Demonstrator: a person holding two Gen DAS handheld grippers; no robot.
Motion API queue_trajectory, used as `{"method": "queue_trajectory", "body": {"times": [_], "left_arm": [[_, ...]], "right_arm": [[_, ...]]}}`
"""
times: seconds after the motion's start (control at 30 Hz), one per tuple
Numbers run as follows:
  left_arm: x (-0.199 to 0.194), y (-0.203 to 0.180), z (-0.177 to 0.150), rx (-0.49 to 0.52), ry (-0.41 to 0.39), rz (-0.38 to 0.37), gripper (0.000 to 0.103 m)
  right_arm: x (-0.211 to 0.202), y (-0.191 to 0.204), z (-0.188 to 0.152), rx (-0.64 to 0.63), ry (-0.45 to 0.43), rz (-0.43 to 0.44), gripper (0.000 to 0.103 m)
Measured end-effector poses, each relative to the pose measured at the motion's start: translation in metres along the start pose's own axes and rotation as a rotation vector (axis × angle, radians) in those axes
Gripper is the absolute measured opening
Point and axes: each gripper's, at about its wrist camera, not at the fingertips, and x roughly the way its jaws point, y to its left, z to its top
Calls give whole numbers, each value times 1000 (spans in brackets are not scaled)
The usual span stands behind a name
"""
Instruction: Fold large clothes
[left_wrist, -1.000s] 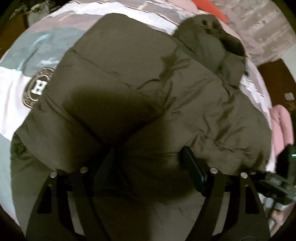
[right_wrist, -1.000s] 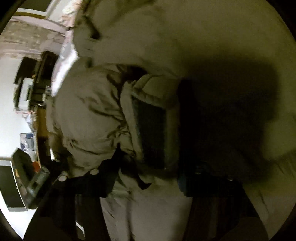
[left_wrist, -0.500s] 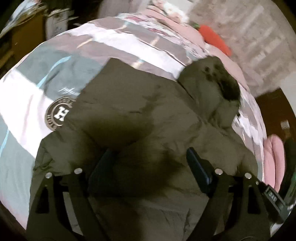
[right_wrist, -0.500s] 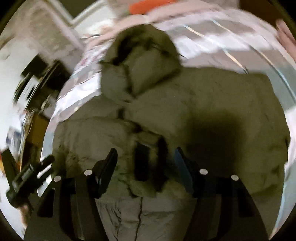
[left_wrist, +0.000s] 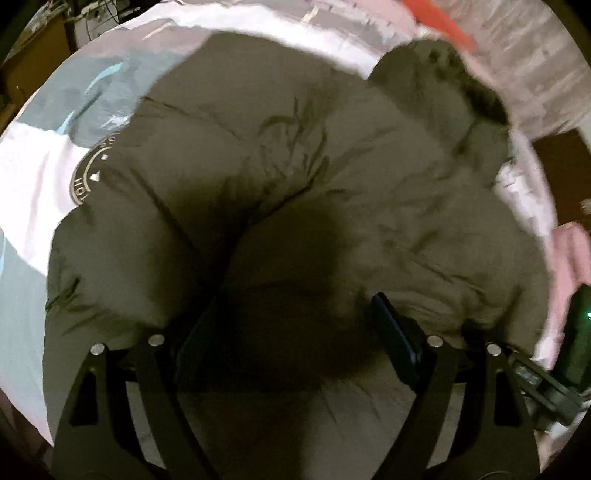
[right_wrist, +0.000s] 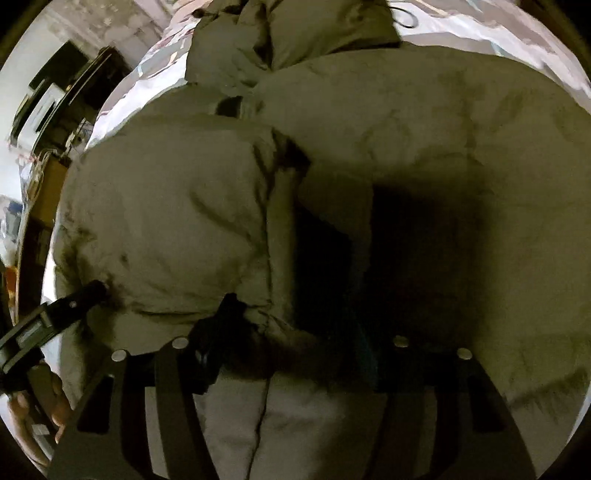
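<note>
My left claw (left_wrist: 291, 332) points steeply down over the olive padded jacket (left_wrist: 314, 177), which lies spread on the bed (left_wrist: 33, 184). The left jaws stand wide apart, and nothing is pinched between them; the puffy cloth bulges just beyond the tips. Ahead of this claw the jacket's hood (left_wrist: 439, 85) lies at the far right, near the bed's far edge. To the left of the claw the jacket's edge gives way to open bedcover with a round printed badge (left_wrist: 88, 173), partly covered by the cloth. That side has the most room. To the right, a pink cloth (left_wrist: 572, 251) lies at the bed's edge, and the other claw's body shows at the frame edge.

My right claw (right_wrist: 291, 339) also tilts steeply down, jaws spread and opening. A folded sleeve (right_wrist: 166, 221) of the jacket lies ahead and to the left of it, its dark cuff opening (right_wrist: 321, 258) right in front of the gap. The cloth reaches in between the fingers, but I cannot tell whether either pad touches it. Left of this claw the left claw's finger (right_wrist: 81, 299) rests at the sleeve's edge, with a hand (right_wrist: 40, 398) below it. Furniture stands close beyond that side of the bed.
</note>
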Motion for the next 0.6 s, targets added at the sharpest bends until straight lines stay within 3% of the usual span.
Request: {"method": "queue_trajectory", "body": {"times": [0.07,0.2,0.27,0.3,0.4,0.5,0.6], "left_arm": [[-19,5,-7,10,-26,-9,85],[-37,28,-30,13,-38,32,85],[-28,39,-43,-1,-8,91,85],[-14,47,-44,-14,50,129,85],[-6,52,-49,-20,67,137,85],[-28,46,-60,23,34,103,85],[-53,48,-75,83,3,104,85]], "right_arm": [[-14,6,-14,-9,-7,29,61],[-14,25,-41,-123,33,-37,61],[11,30,-48,-157,90,-57,61],[26,29,-50,-167,111,-83,62],[39,35,-52,-233,83,-100,73],[24,44,-58,-271,77,-135,73],[-11,42,-76,-254,8,-131,73]]}}
